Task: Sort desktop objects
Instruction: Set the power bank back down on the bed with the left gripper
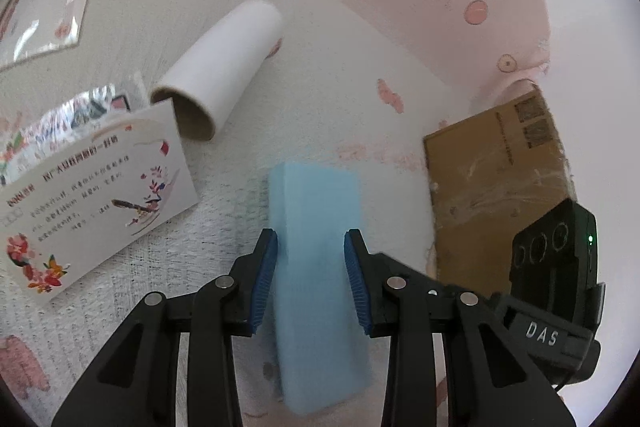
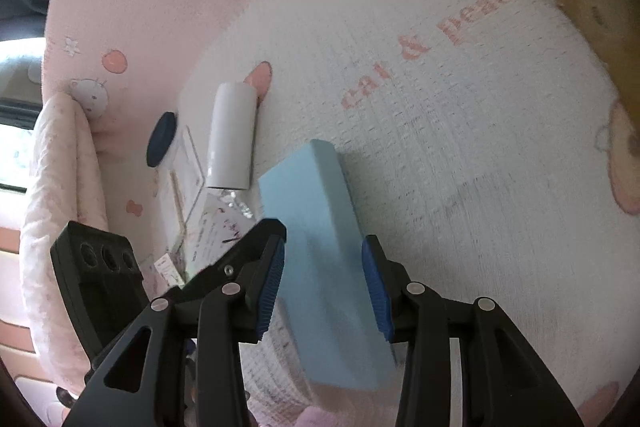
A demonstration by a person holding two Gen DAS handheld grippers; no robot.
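- A pale blue rectangular foam block [image 1: 316, 267] lies flat on a white woven cloth with pink cartoon prints [image 1: 340, 75]; in the right wrist view the cloth reads "cat & peach".
- The left gripper [image 1: 310, 279] straddles the block with its ribbed blue pads [image 1: 266, 279] at the block's long sides; contact looks likely, though blur leaves it uncertain.
- The right gripper [image 2: 326, 291] straddles the block [image 2: 320, 247] too, its right pad standing slightly off the edge.
- Beyond the block, a white cardboard tube [image 1: 224, 67] lies on its side beside a floral printed card [image 1: 92, 195].
- Only the left view shows the taped brown cardboard box [image 1: 496, 187], right of the block, and a black module marked "DAS" [image 1: 538, 333].
- Only the right view shows a dark blue round disc [image 2: 161, 139], left of the tube [image 2: 232, 135].
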